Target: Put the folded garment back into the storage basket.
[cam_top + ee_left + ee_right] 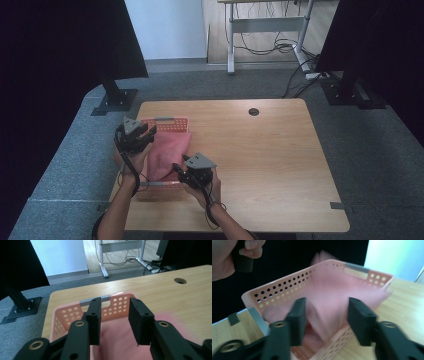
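The pink cloth (167, 154) lay in the pink basket (165, 122), one edge draped over its rim; both claws, left (115, 322) and right (327, 320), stood apart and empty, so the cloth might slide out onto the bench (270, 160)

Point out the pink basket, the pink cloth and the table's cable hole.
pink basket (75, 315), left gripper view, perforated far wall
pink cloth (167, 150), high view, middle of the fabric
cable hole (254, 111), high view, its centre
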Available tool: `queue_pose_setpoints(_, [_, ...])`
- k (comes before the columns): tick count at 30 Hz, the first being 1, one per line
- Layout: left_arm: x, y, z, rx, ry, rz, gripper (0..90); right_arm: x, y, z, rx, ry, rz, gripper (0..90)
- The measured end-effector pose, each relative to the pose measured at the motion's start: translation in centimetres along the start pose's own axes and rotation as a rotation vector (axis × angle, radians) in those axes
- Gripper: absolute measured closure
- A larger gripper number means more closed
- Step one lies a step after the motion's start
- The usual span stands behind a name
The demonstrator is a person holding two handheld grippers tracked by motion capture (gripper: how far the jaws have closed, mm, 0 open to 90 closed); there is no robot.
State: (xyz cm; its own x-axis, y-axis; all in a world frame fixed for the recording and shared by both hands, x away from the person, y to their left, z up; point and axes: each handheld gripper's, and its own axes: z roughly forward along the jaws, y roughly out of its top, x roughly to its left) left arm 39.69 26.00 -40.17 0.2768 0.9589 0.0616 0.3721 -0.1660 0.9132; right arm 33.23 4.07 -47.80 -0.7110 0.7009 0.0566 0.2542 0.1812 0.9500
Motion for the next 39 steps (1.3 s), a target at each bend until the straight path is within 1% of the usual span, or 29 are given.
queue_pose_setpoints(2, [-0.2,0.1,0.0,0.0,-0.002,0.007,61.3,-0.2,-0.1,0.0,0.004,0.016,0.014,46.5])
queue_pose_setpoints(5, [-0.7,0.2,0.1,-0.003,-0.016,0.011,61.1,-0.2,0.0,-0.4,0.007,0.021,0.006,43.6])
queue_pose_setpoints(9, [-1.5,0.4,0.2,-0.01,-0.031,0.02,59.6,-0.5,0.4,-1.3,-0.009,0.031,0.015,43.4])
queue_pose_setpoints(11, [-2.0,0.5,0.3,-0.009,-0.047,0.022,58.4,-0.8,0.5,-1.7,-0.015,0.031,0.018,42.3])
queue_pose_setpoints(13, [-2.5,0.6,0.4,-0.003,-0.065,0.028,54.7,-1.1,0.4,-2.1,-0.014,0.028,0.026,41.1])
queue_pose_setpoints(15, [-3.2,0.5,0.6,-0.003,-0.08,0.038,52.4,-1.5,0.2,-2.4,-0.008,0.024,0.035,39.7])
queue_pose_setpoints(17, [-4.0,0.4,0.7,0.007,-0.101,0.046,48.3,-2.0,-0.1,-2.7,-0.003,0.021,0.046,39.4])
queue_pose_setpoints(20, [-5.0,0.1,1.0,0.012,-0.107,0.07,44.1,-2.7,-0.5,-3.4,0.001,0.013,0.057,39.0])
queue_pose_setpoints(24, [-6.0,-0.1,1.3,0.017,-0.132,0.069,39.6,-3.7,-0.7,-4.5,0.002,0.0,0.062,39.1])
queue_pose_setpoints(30, [-7.9,-0.8,1.5,0.017,-0.173,0.081,38.0,-5.0,-1.3,-6.4,0.008,-0.021,0.061,39.2])
queue_pose_setpoints(35, [-10.0,-1.6,1.5,0.018,-0.225,0.092,36.7,-6.1,-2.2,-8.1,0.023,-0.043,0.061,39.5])
queue_pose_setpoints(39, [-11.8,-2.7,1.5,0.025,-0.268,0.117,35.9,-7.2,-3.0,-9.7,0.036,-0.053,0.062,39.7])
